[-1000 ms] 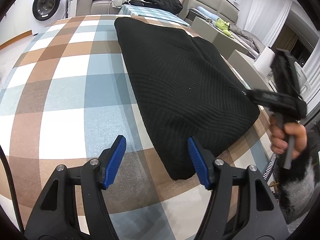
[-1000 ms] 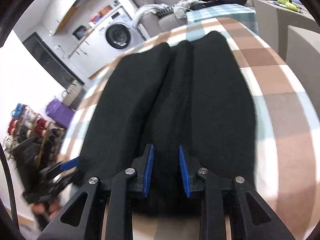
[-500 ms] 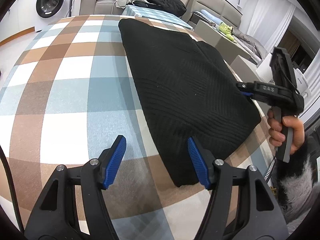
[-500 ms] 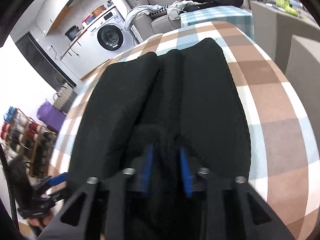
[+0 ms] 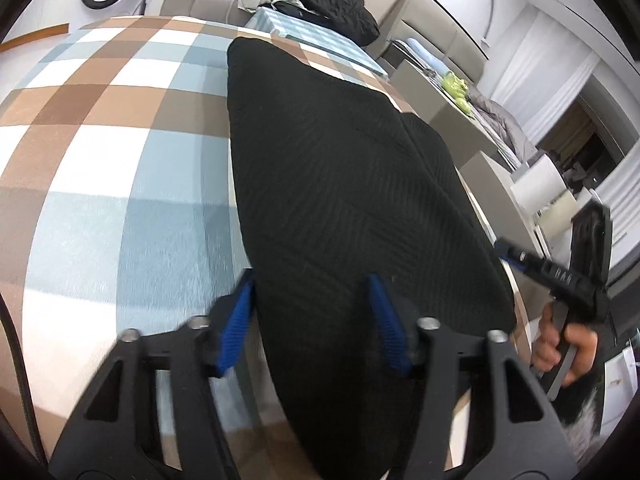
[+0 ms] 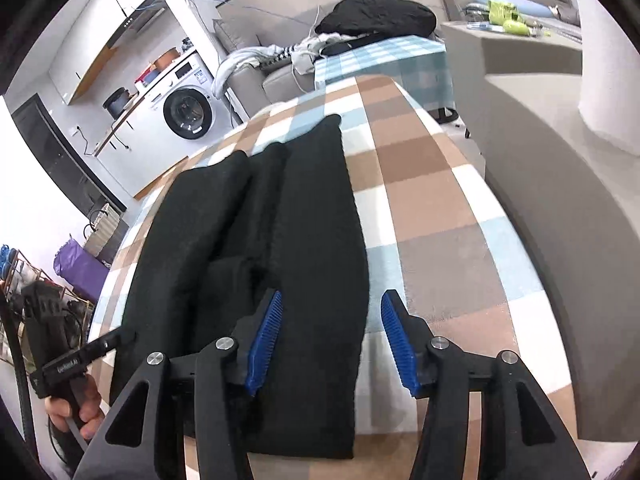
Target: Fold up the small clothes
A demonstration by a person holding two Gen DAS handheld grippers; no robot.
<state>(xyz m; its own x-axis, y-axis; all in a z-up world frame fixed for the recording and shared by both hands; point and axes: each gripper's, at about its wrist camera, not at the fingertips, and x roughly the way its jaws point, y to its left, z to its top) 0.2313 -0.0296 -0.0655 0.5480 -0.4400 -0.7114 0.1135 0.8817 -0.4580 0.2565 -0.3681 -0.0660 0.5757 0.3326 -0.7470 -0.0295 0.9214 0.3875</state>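
With both grippers' fingers parted and gripping nothing, the near hem of the black sweater point(image 5: 352, 200), folded lengthwise on the checked bench point(image 5: 120, 160), risks being caught in one layer only, so the fold could slip apart. Compared with a second earlier, the left gripper point(image 5: 314, 320) has been brought over the hem while narrowing, and the right gripper point(image 6: 328, 338) has been let go of the middle fold and spread over the right edge.

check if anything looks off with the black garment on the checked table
Nothing is spilled or damaged. The black knit garment lies flat on the checked tablecloth, but its folded-in panels do not meet neatly: a small flap bunches in the gap between them near the close end, so the fold looks slightly uneven.
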